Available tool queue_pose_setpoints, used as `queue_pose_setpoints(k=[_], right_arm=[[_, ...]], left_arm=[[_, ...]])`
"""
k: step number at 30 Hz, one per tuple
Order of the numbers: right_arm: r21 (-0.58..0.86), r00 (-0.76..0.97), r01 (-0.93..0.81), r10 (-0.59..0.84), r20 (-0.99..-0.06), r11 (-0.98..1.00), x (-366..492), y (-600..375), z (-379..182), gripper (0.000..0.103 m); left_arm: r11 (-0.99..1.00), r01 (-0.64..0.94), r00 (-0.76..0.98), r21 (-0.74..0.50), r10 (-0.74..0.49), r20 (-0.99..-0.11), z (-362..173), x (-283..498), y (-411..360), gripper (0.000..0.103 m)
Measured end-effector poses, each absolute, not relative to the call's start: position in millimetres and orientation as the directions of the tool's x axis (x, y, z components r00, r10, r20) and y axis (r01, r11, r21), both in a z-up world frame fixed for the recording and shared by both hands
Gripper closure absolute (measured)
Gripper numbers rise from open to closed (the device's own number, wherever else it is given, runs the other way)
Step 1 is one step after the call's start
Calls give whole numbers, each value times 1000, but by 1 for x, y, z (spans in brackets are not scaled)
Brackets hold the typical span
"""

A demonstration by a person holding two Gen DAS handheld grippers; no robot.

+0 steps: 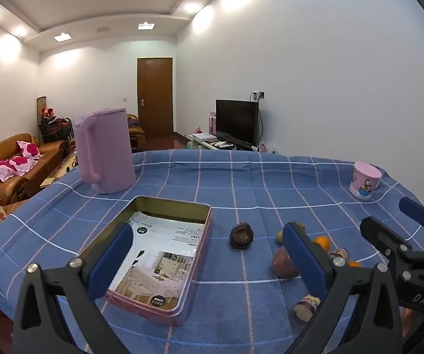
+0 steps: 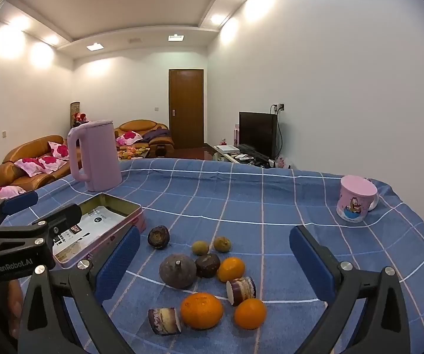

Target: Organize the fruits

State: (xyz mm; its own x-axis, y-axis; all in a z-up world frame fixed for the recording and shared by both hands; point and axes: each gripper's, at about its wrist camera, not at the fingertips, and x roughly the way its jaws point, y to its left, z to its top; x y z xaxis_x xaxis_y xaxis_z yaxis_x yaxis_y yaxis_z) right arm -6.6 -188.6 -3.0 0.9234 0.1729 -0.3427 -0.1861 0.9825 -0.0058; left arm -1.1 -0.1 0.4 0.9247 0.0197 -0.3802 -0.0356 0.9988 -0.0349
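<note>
Both grippers, left [image 1: 209, 261] and right [image 2: 215, 258], hover with jaws wide apart and empty over the blue-checked worktop [image 2: 241, 200]. The fruit [image 2: 201, 309] lies clustered beside the open tin [image 1: 203, 230]; the left gripper's finger [image 1: 305, 253] hides part of it.
</note>
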Motion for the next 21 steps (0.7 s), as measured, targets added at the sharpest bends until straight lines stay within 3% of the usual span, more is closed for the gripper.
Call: queue_pose_setpoints(k=[21], right_arm=[[28,921,-169,168,-351,985,-7,-196,-11,1]], left_arm=[[1000,-15,916,-9,10,-401,-8,1,-7,0]])
